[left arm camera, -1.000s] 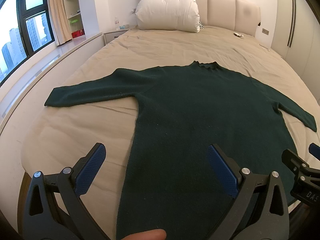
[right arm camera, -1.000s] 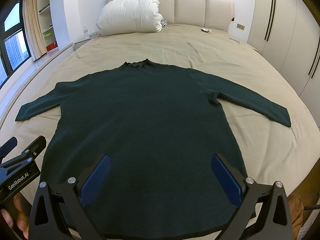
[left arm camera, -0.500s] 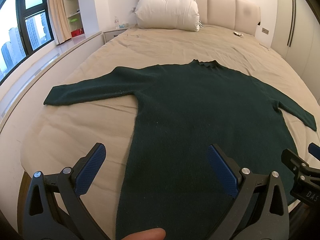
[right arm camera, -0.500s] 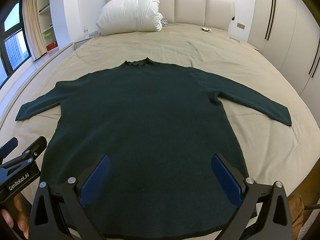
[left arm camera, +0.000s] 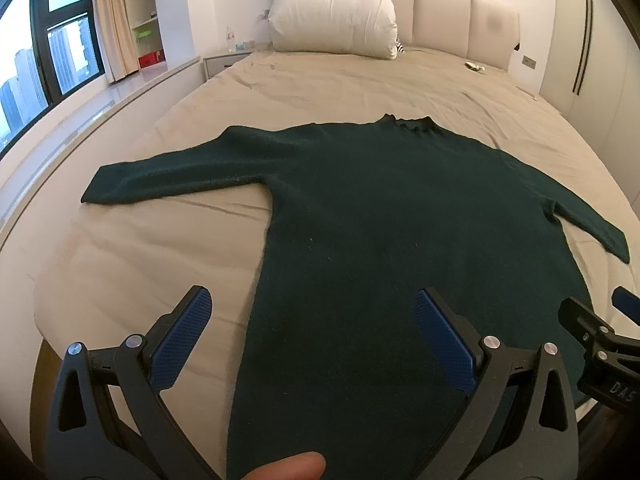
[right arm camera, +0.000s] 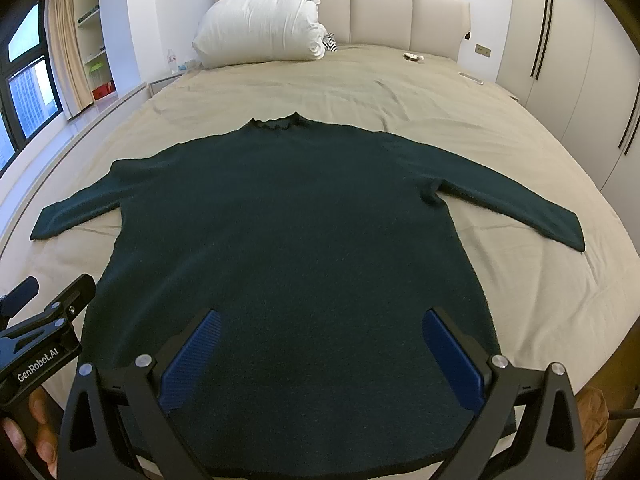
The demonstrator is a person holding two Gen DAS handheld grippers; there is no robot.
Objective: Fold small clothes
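Note:
A dark green long-sleeved sweater (left arm camera: 380, 216) lies flat on the beige bed, collar away from me, both sleeves spread out. It also shows in the right wrist view (right arm camera: 288, 240). My left gripper (left arm camera: 312, 324) is open and empty, held above the sweater's lower left edge. My right gripper (right arm camera: 320, 344) is open and empty above the hem, right of middle. Each gripper shows at the edge of the other's view.
The bed (left arm camera: 132, 240) carries a white pillow (left arm camera: 332, 16) at the padded headboard. A window ledge (left arm camera: 100, 100) runs along the left side. Wardrobe doors (right arm camera: 580, 60) stand on the right. A small object (right arm camera: 414, 56) lies near the headboard.
Both grippers have held nearly still. The sweater has not moved.

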